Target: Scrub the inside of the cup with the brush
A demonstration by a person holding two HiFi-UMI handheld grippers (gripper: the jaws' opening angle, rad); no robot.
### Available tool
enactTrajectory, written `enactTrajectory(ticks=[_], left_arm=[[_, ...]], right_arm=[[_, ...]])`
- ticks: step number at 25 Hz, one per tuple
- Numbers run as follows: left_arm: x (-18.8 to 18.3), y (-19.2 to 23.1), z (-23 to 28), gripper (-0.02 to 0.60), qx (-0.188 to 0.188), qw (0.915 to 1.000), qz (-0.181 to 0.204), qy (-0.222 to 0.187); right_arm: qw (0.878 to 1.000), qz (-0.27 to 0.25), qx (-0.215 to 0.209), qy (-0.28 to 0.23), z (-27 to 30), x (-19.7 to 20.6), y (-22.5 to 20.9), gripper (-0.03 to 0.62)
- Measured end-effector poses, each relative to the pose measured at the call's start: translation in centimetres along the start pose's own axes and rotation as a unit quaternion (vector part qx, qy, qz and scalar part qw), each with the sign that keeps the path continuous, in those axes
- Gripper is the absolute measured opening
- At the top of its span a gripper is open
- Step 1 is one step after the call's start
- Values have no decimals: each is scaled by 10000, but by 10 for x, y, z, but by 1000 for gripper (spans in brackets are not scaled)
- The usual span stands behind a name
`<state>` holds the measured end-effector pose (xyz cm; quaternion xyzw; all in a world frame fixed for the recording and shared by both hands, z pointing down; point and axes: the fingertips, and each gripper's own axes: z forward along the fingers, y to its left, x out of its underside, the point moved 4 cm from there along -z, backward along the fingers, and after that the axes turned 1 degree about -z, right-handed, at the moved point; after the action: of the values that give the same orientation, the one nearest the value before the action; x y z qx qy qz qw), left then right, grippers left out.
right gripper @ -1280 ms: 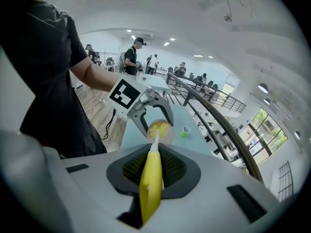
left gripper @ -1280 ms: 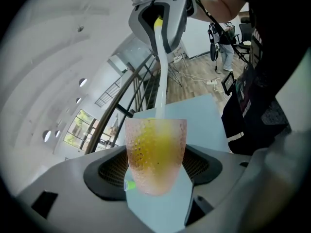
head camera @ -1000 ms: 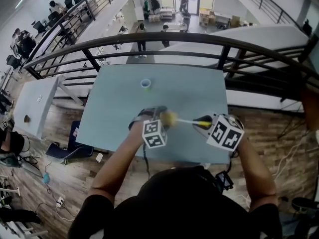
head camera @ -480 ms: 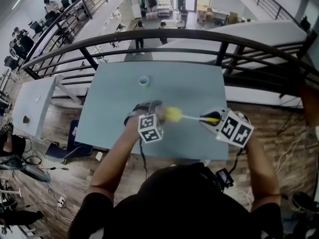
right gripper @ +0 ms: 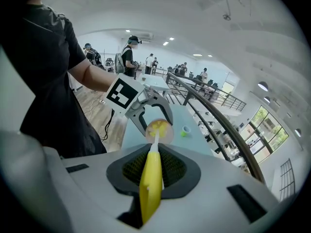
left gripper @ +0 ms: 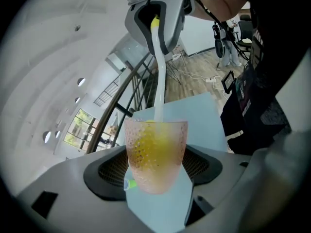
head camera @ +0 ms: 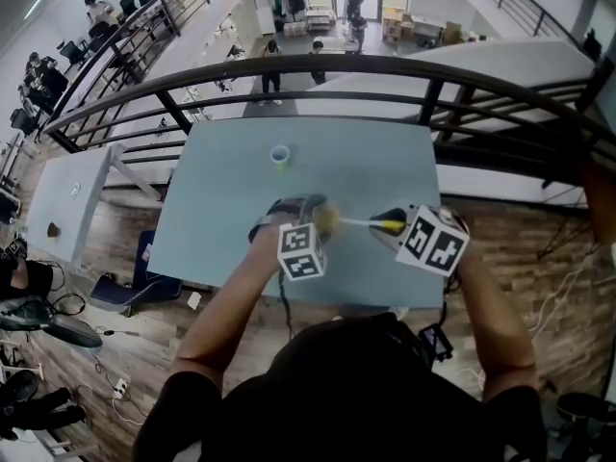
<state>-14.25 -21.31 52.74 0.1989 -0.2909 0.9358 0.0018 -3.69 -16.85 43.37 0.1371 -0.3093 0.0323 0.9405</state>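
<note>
A translucent pink dimpled cup point(left gripper: 156, 154) lies on its side between the jaws of my left gripper point(left gripper: 155, 168), which is shut on it. The cup's mouth faces my right gripper point(left gripper: 156, 13). The brush's white stem point(left gripper: 159, 89) runs into the cup, and its yellow head shows through the wall. My right gripper point(right gripper: 153, 171) is shut on the brush's yellow handle point(right gripper: 150, 183), which points at the cup point(right gripper: 159, 129). In the head view the left gripper point(head camera: 306, 212), cup point(head camera: 323, 219), brush point(head camera: 371, 224) and right gripper point(head camera: 393, 227) line up above the table.
A light blue table point(head camera: 221, 210) lies under both grippers. A small green-and-blue cup point(head camera: 280, 155) stands near its far edge, also seen as a small green cup point(right gripper: 185, 130). A dark railing point(head camera: 385, 65) runs behind the table, with a lower floor beyond.
Half a second ago the right gripper had drawn back to the right with the brush's yellow head at the cup's mouth. It has now moved left, and the head is inside the cup.
</note>
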Motion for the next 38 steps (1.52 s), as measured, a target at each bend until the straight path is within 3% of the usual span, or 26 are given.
enactTrajectory(ticks=[16, 20, 28, 34, 38], left_arm=[[30, 0, 9, 353, 42, 9993, 13, 365], [34, 1, 11, 353, 79, 9990, 72, 431], [22, -3, 5, 353, 159, 9996, 73, 241], [3, -10, -3, 353, 255, 9993, 260, -122], [2, -14, -3, 353, 275, 9987, 421, -95]], right_arm=[[9994, 224, -2, -277, -32, 8, 0, 43], [9994, 313, 13, -145, -35, 19, -3, 43], [9995, 317, -84, -8, -26, 25, -4, 43], [9996, 133, -249, -4, -9, 6, -4, 43], [9996, -56, -270, 102, -1, 1, -2, 43]])
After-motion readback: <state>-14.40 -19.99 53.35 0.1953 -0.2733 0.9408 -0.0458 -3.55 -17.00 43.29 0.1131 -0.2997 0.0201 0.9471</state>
